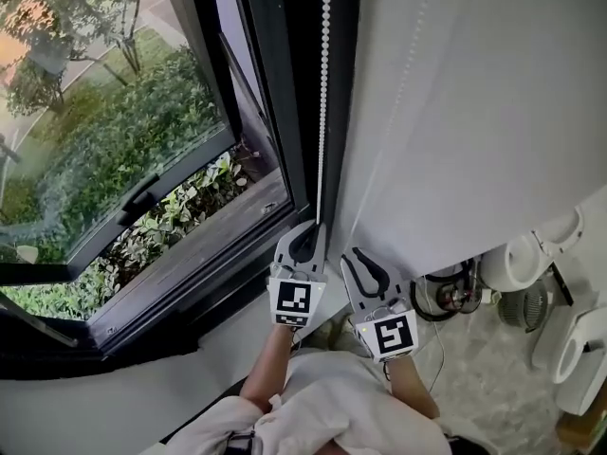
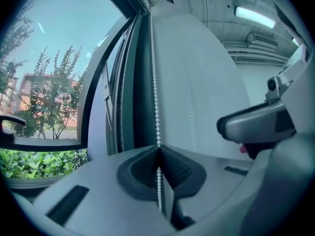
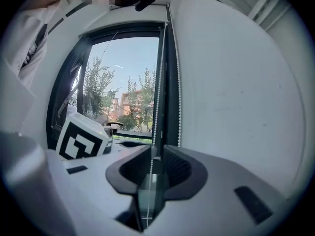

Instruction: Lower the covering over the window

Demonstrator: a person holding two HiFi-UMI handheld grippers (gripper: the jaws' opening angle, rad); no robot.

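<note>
A white roller blind point(image 1: 474, 112) hangs beside the dark-framed window point(image 1: 275, 112), whose glass is uncovered. A white bead chain point(image 1: 324, 83) runs down the frame. My left gripper point(image 1: 308, 227) points level at the frame and is shut on this chain point(image 2: 156, 92), which enters the closed jaws of the left gripper point(image 2: 158, 149). My right gripper point(image 1: 353, 252) sits just to its right, against the blind's edge. In the right gripper view a chain strand point(image 3: 156, 107) drops into the narrow gap of the right gripper point(image 3: 153, 154), and the pads do not visibly press it. A second strand point(image 3: 179, 97) hangs beyond.
The window sash point(image 1: 142, 197) is tilted open outward, with green shrubs point(image 1: 114, 131) below. White fans and appliances point(image 1: 517, 259) and dark cables point(image 1: 446, 292) stand on the floor at the right. The sill point(image 1: 142, 396) runs below the window.
</note>
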